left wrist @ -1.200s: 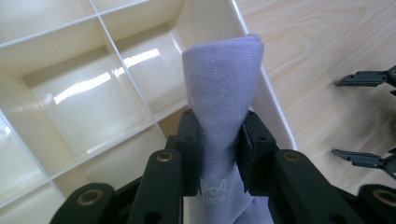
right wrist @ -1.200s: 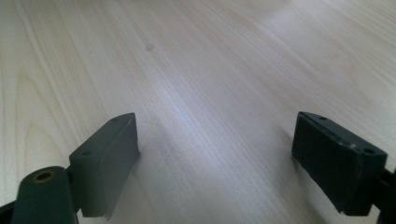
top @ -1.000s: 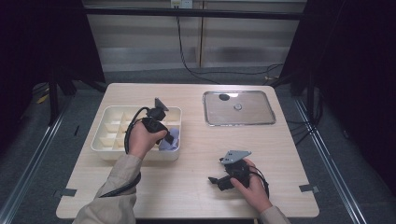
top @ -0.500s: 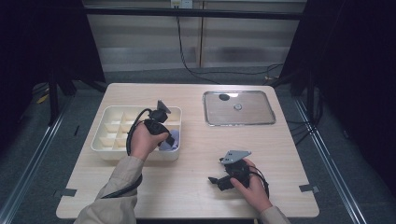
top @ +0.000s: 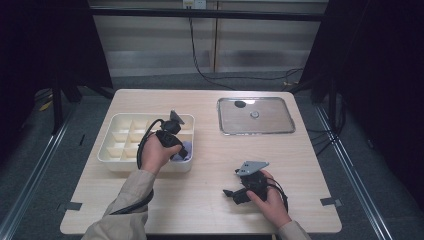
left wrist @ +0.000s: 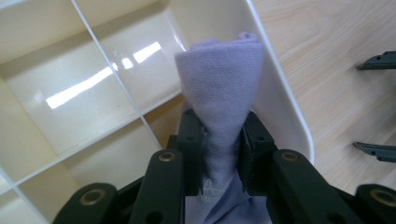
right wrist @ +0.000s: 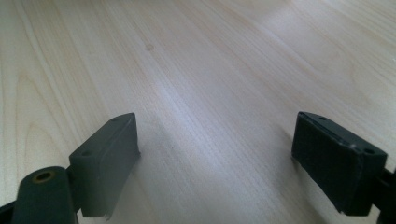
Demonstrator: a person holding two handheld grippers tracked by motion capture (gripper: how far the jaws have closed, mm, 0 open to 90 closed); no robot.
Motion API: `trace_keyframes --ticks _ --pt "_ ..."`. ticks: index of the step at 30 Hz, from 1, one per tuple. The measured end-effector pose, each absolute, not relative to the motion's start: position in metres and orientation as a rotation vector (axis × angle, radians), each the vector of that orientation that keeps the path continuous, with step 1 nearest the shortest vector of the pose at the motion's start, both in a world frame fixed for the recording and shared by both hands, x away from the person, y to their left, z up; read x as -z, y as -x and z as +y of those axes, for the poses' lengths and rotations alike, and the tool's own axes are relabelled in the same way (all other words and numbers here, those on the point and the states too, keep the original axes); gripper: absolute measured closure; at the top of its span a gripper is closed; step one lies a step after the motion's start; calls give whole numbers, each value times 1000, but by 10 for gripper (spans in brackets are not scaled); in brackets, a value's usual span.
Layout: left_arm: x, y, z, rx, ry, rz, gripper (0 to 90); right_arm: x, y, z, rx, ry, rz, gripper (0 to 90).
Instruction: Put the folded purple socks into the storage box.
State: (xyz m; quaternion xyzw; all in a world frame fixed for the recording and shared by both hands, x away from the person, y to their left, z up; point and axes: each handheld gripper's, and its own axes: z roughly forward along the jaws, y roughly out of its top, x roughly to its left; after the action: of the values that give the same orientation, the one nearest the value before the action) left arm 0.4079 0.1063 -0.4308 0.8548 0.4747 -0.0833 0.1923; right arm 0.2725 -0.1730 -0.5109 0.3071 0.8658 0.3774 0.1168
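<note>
The left gripper point(left wrist: 223, 140) was clenched on a folded lilac cloth point(left wrist: 219, 88), whose long axis ran straight ahead of the jaws toward the frame's upper middle, over the cream divided tray point(left wrist: 280, 93) (its corner compartment, beside the outer wall). The right gripper point(right wrist: 215, 158) rested released on the table point(right wrist: 210, 56).

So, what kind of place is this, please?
Probably a recording booth or lab, not a home: a bare wooden table with black curtains around it, tape marks at its corners, and a person's hand-held grippers with trailing cables.
</note>
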Motion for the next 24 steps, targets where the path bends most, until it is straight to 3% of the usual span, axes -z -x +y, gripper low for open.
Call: trace_keyframes --ticks 24 --pt "437 -403 103 200 -2417 1324 735 511 -273 -173 -1106 -897 2535 144"
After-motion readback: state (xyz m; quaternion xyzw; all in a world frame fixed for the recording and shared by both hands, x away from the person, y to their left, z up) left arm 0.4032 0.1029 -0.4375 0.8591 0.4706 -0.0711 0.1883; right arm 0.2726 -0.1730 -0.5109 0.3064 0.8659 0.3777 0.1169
